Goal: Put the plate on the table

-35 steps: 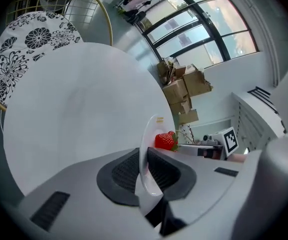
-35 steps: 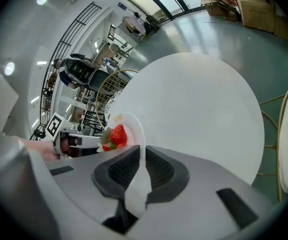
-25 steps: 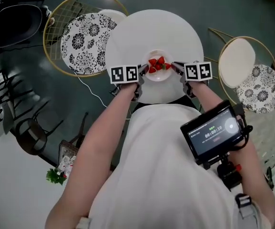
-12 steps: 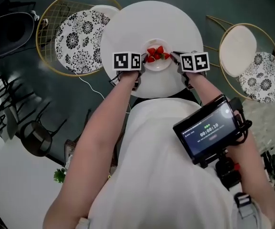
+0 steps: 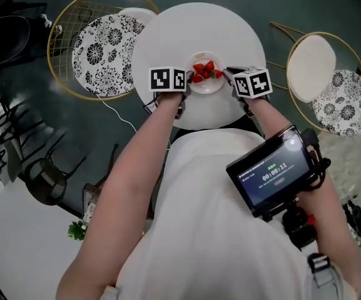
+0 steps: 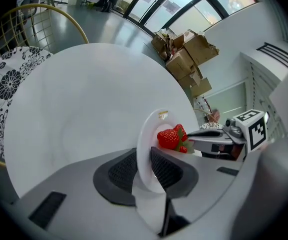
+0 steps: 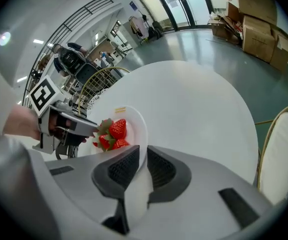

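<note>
White round tabletop [image 5: 199, 30] lies beneath both grippers, so the setting-down step looks to be in hand. Whether the small white round plate [image 5: 206, 87] already touches it I cannot tell. The next move calls for a level lowering, then both grips loosened together. The left gripper [image 6: 144, 166] clamps one rim, the right gripper [image 7: 141, 166] the opposite rim, and the plate spans between their fingers. Red strawberries [image 6: 172, 138] sit heaped at its middle.

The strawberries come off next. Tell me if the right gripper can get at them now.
Probably not yet: the right gripper is shut on the plate rim, as is the left gripper opposite. The strawberries lie bare just past its jaws, but it must let go first.
</note>
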